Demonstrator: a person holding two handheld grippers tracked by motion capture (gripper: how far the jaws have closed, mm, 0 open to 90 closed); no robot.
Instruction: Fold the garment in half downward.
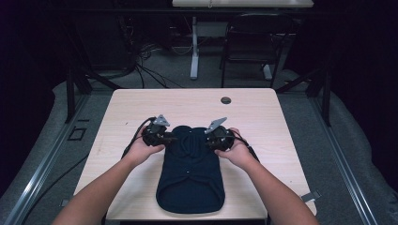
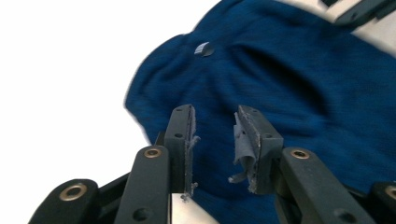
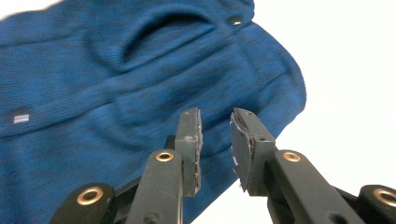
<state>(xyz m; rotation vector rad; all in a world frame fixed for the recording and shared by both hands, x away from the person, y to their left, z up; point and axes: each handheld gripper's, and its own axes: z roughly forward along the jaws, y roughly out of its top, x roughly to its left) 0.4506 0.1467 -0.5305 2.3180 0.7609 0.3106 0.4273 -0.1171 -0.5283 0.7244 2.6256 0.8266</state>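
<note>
A dark blue knitted garment (image 1: pixel 190 173) lies on the wooden table (image 1: pixel 263 117), running from mid-table to the front edge. My left gripper (image 1: pixel 172 138) is at its upper left corner and my right gripper (image 1: pixel 209 140) at its upper right corner, both pointing inward. In the left gripper view the jaws (image 2: pixel 215 140) stand apart over the blue fabric (image 2: pixel 289 93), with nothing pinched between the pads; a round snap (image 2: pixel 203 48) shows on the cloth. In the right gripper view the jaws (image 3: pixel 215 140) are also apart above the garment's edge (image 3: pixel 116 93), near a snap (image 3: pixel 235 20).
A round cable hole (image 1: pixel 225 100) sits near the table's far edge. Beyond the table stand a black chair (image 1: pixel 253 42) and a white desk leg (image 1: pixel 194 56), with cables on the floor. Bare tabletop lies on both sides of the garment.
</note>
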